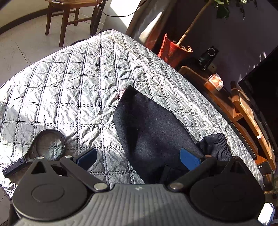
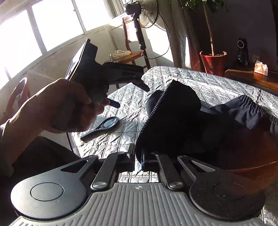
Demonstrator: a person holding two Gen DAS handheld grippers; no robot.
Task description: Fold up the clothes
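Note:
A dark navy garment (image 1: pixel 152 132) lies on the quilted silver table cover (image 1: pixel 69 87), with an elastic cuff (image 1: pixel 217 144) bunched at its right. My left gripper (image 1: pixel 138 159) hovers above the garment's near end, open, blue pads wide apart with nothing between them. In the right wrist view the same garment (image 2: pixel 182 121) is lifted, its zipper edge (image 2: pixel 151 118) running down to my right gripper (image 2: pixel 138 160), which is shut on that zipper edge. The left gripper (image 2: pixel 130 94), held by a hand (image 2: pixel 57 104), floats open to the left above the table.
A black magnifying glass (image 1: pixel 43 147) lies on the cover at the near left, also visible as the magnifying glass (image 2: pixel 104 126). A red plant pot (image 1: pixel 172 50), a wooden cabinet (image 1: pixel 225 104) and a dark screen stand along the right. A wooden chair (image 1: pixel 66 19) and a fan (image 2: pixel 147 13) stand beyond.

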